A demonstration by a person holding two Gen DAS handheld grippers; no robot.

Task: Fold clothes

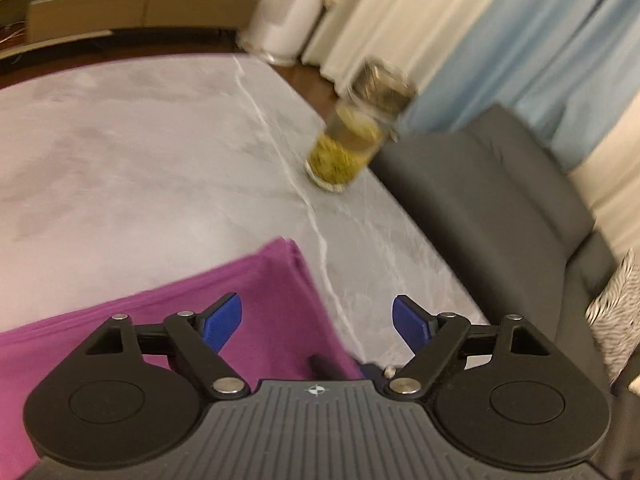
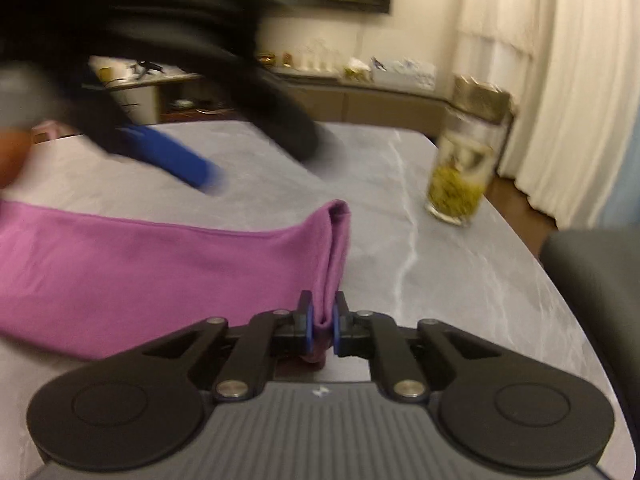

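Right wrist view: the right gripper (image 2: 321, 322) is clenched on a corner of the folded purple garment (image 2: 160, 268) lying on the grey marble desk (image 2: 460, 280). Over the garment's far corner, the left gripper (image 1: 317, 320) hangs released, fingers spread.

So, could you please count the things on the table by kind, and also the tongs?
Purple garment: 1
Glass jar with yellow-green contents: 1
Tongs: 2, the left tongs open above the garment, the right tongs shut on the garment's edge
Total: 4, on the grey marble table
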